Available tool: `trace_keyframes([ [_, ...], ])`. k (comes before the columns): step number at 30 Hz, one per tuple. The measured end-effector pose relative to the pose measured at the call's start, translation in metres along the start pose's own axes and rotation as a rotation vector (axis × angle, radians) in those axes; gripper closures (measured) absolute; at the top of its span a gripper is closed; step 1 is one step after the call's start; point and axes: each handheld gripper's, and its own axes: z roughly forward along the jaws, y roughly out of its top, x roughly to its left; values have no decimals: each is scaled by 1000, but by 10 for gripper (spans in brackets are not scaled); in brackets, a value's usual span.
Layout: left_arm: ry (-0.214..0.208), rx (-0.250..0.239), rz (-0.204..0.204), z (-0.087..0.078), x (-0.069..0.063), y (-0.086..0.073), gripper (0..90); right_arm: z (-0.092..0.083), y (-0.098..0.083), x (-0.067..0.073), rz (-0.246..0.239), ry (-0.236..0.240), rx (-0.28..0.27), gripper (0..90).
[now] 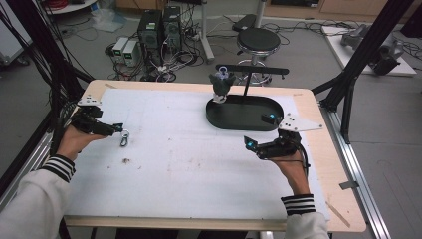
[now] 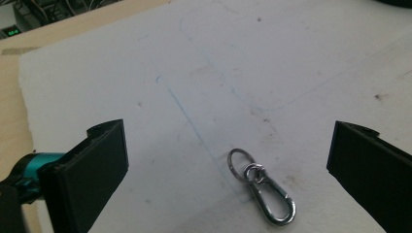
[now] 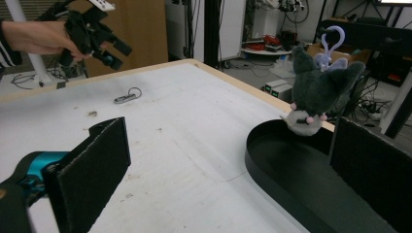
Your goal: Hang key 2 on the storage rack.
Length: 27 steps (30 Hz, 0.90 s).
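Still, the left tool (image 1: 117, 128) hung jaws-apart over the snap hook (image 2: 262, 191) near the tabletop's left edge (right tool (image 1: 259, 132) likewise apart); closing carelessly might skid it away.

The high view looks forward and down over the desk (image 1: 199, 164); both gripper views ride low, close to its white sheet, which all share.

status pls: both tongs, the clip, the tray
Left tongs open, hovering at the metal snap clip on the white mat. Right tongs open, empty, beside the black tray. Plush toy at tray's far end. Nothing blocking.
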Motion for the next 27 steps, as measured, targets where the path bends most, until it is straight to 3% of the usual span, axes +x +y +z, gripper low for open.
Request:
trace_keyframes([
  [15, 0, 95, -10, 19, -2, -2, 100, 1, 0, 2, -6, 17, 0, 7],
  [20, -13, 118, -57, 25, -1, -4, 109, 1, 0, 2, -7, 21, 3, 7],
  [27, -18, 154, -78, 30, 1, -5, 200, 1, 0, 2, -9, 23, 4, 7],
])
